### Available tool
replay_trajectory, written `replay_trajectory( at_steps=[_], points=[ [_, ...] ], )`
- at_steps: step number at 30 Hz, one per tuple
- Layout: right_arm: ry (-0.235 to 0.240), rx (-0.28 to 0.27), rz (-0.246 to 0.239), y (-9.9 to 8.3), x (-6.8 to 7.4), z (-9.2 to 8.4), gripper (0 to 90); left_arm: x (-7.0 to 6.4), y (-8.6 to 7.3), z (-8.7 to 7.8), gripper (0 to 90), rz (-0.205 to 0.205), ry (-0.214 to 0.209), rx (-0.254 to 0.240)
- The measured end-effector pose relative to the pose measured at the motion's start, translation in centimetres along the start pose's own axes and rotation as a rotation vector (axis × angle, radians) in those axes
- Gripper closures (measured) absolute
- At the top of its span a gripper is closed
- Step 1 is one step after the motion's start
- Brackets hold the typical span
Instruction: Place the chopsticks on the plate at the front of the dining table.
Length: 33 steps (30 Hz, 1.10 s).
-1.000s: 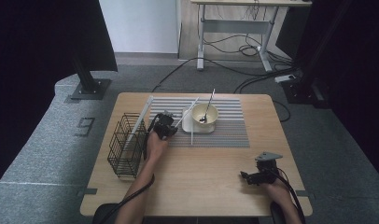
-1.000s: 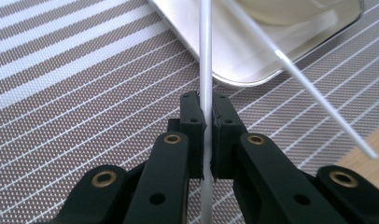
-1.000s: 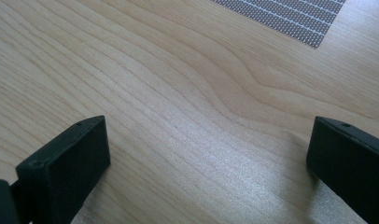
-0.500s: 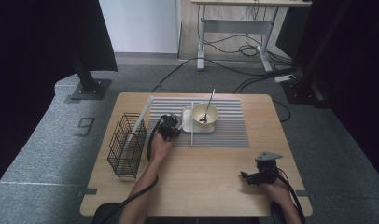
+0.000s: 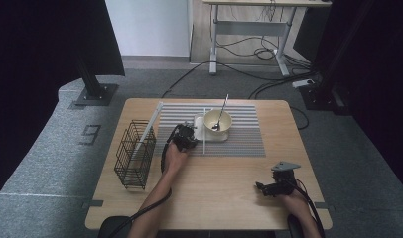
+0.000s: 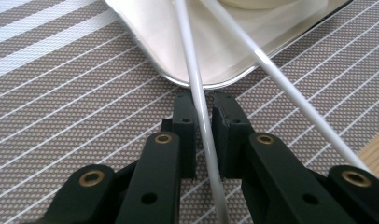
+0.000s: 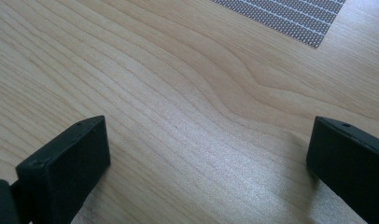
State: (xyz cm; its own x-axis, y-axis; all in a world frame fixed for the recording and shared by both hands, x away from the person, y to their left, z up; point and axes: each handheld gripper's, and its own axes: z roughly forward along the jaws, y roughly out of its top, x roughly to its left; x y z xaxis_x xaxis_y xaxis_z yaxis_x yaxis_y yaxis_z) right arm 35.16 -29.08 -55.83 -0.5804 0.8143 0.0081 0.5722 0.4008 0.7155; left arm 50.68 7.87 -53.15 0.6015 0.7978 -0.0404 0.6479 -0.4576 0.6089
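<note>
Left gripper [image 6: 204, 109] jaws have just been parting slightly, thin white plastic chopstick [image 6: 197, 88] between them, barely pinched, lying across the white square plate [image 6: 178, 51] on the striped mat, left of the bowl; it could slip and roll

Right gripper [image 7: 206, 154] wide open, empty, near right

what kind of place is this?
Likely a lab or studio set up for recording, not a kitchen: black curtains on both sides, stand bases and loose cables on grey carpet, and a small wooden table staged with a bowl and wire basket.
</note>
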Motion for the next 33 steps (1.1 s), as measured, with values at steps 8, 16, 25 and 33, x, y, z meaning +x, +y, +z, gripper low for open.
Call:
replay_trajectory(
  at_steps=[8, 16, 25, 33],
  points=[
    [0.0, 0.0, 0.0, 0.0, 0.0, 0.0, 0.0, -0.4, 0.0, 0.0, 72.1, 0.006, -0.006, 0.005],
    [0.0, 0.0, 0.0, 0.0, 0.0, 0.0, 0.0, -0.8, 0.1, 0.0, 67.8, 0.0, -0.019, 0.006],
    [0.0, 0.0, 0.0, 0.0, 0.0, 0.0, 0.0, -0.9, 0.1, -0.3, 60.9, -0.014, -0.001, -0.001],
    [0.0, 0.0, 0.0, 0.0, 0.0, 0.0, 0.0, -0.3, 0.7, -1.8, 43.6, -0.08, -0.025, -0.078]
  ],
)
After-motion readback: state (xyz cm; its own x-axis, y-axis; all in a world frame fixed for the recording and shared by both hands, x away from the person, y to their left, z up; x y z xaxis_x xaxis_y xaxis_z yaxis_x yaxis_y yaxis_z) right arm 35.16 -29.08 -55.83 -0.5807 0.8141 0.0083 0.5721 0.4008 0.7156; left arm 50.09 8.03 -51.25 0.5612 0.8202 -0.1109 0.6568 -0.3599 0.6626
